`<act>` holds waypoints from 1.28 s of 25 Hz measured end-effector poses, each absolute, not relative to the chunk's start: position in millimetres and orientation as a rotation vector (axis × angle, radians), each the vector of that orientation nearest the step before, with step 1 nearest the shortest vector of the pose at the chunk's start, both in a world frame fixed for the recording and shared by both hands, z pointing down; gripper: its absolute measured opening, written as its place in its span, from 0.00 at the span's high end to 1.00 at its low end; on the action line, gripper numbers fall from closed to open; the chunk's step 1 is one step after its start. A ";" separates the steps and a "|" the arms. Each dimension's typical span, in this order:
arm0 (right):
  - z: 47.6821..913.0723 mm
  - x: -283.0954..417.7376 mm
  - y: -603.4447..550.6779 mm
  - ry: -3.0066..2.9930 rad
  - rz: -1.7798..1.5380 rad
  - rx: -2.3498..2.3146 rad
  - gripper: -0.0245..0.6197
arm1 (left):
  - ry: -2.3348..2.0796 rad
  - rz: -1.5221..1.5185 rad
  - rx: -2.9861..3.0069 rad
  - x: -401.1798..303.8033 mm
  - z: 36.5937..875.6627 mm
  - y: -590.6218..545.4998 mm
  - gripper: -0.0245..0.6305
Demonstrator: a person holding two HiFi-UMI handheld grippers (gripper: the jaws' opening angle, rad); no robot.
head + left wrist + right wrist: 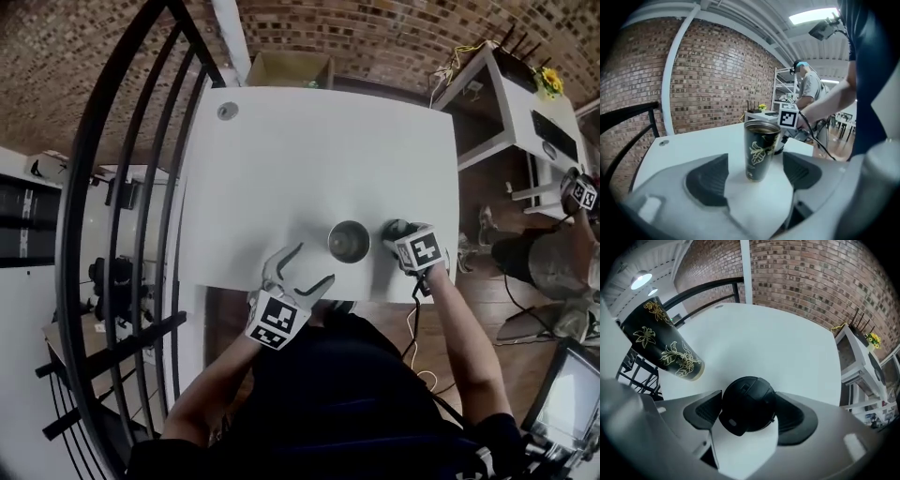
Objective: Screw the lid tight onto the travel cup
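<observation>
Travel cup stood upright and uncapped on white table, near its front edge. Lid lay on the table just right of the cup. Right gripper pointed steeply down, jaws spread wide, straddling the lid; no squeeze seen. Left gripper sat just left of the cup, jaws spread, nothing pinched, the cup ahead of them and apart.
</observation>
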State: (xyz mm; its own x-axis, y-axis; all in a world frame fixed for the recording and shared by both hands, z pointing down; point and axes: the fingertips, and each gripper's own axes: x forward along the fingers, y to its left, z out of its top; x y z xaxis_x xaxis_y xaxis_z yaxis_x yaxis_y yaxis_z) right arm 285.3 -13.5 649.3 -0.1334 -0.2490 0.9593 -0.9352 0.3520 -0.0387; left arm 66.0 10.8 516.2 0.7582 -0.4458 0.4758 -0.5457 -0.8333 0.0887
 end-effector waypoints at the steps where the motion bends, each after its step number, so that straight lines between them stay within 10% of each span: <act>1: 649.1 282.4 -15.3 -1.617 0.865 1.059 0.40 | -0.800 0.658 2.719 60.3 514.9 10.0 0.40; 18: 680.5 323.4 -52.6 -1.669 0.934 1.028 0.41 | -0.881 0.604 2.641 58.5 579.4 -18.7 0.45; 32: 436.1 185.3 -32.9 -2.090 0.651 1.010 0.42 | -0.645 0.638 2.839 24.2 518.5 -8.8 0.39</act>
State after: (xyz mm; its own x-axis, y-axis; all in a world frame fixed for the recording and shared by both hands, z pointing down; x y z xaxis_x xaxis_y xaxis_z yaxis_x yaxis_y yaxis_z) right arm 185.3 -32.9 436.1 -0.4384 -0.4534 0.7760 -0.8137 0.5669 -0.1286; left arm 24.2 -8.8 518.5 0.8159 -0.3751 0.4400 -0.4440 -0.8939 0.0612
